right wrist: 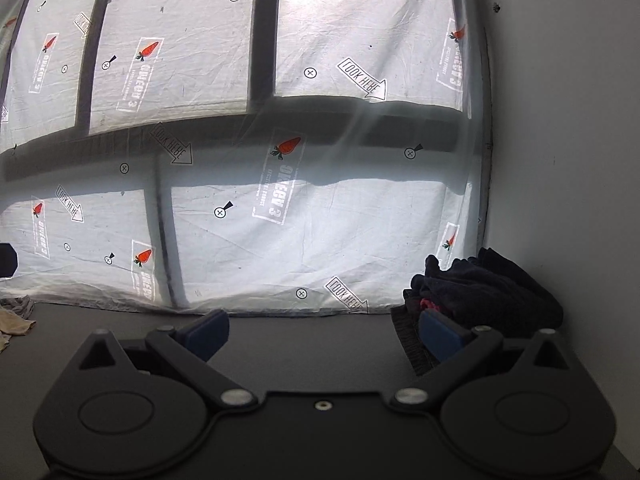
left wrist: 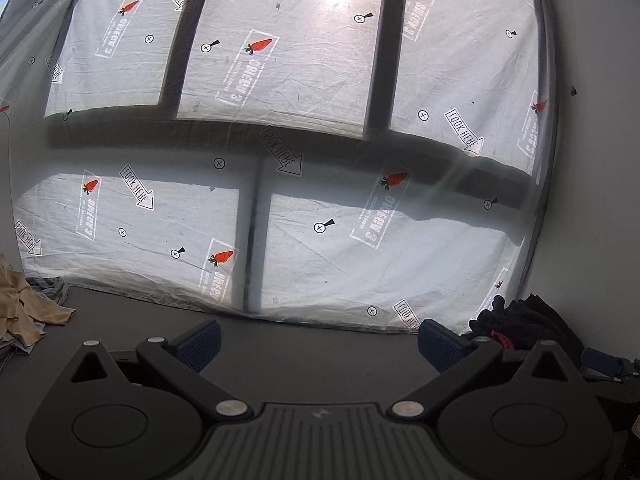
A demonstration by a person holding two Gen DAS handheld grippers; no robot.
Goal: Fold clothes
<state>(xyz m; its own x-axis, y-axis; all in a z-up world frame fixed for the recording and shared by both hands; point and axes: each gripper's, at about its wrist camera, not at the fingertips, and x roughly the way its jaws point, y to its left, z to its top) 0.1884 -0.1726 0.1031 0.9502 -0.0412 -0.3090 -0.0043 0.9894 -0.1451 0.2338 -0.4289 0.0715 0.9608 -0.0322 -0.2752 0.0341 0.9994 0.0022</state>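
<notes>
Ahead I see a thin, creased white sheet (left wrist: 304, 216) printed with carrots, backlit over window bars. Below it lies a matte grey table (left wrist: 312, 344). Dark, fuzzy clothes (right wrist: 488, 292) heap at its right; a limp tan garment (left wrist: 24, 308) lies crumpled far left. My left gripper (left wrist: 320, 340) and right gripper (right wrist: 324, 336) both gape wide, released, holding nothing.

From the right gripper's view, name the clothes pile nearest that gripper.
The dark pile against the right wall: black garments, one edge right behind the right gripper's right finger. The tan and grey pile lies far off at the left edge.
</notes>
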